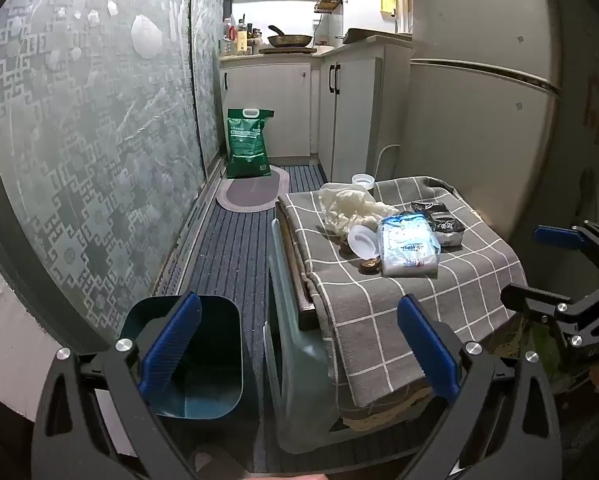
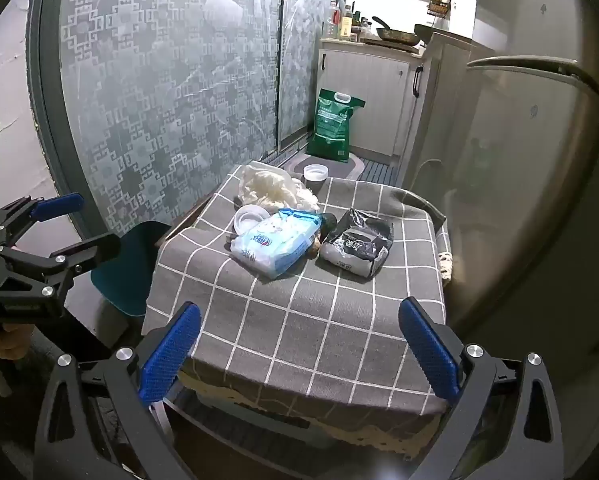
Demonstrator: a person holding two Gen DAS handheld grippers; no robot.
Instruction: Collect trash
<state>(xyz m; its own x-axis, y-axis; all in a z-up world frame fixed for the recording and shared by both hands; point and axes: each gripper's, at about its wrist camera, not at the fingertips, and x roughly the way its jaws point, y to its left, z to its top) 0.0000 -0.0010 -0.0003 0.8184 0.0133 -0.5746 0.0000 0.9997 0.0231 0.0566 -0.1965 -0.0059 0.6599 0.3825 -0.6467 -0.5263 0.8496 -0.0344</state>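
On a small table under a grey checked cloth (image 2: pixel 299 312) lies trash: a blue-white plastic pack (image 2: pixel 275 244), a black crumpled packet (image 2: pixel 357 242), a crumpled white plastic bag (image 2: pixel 271 188), a white lid (image 2: pixel 251 216) and a white cup (image 2: pixel 314 172). The same items show in the left wrist view: pack (image 1: pixel 409 246), black packet (image 1: pixel 439 218), white bag (image 1: pixel 351 204). A dark teal bin (image 1: pixel 203 360) stands on the floor left of the table. My left gripper (image 1: pixel 299 352) is open and empty above the bin and table edge. My right gripper (image 2: pixel 299 352) is open and empty over the table's near edge.
A patterned frosted glass door (image 1: pixel 99 140) runs along the left. A fridge (image 1: pixel 479 100) stands right of the table. A green sack (image 1: pixel 248 142) and an oval mat (image 1: pixel 255 190) lie at the far end by white cabinets (image 1: pixel 267 104). A translucent container (image 1: pixel 299 360) leans against the table.
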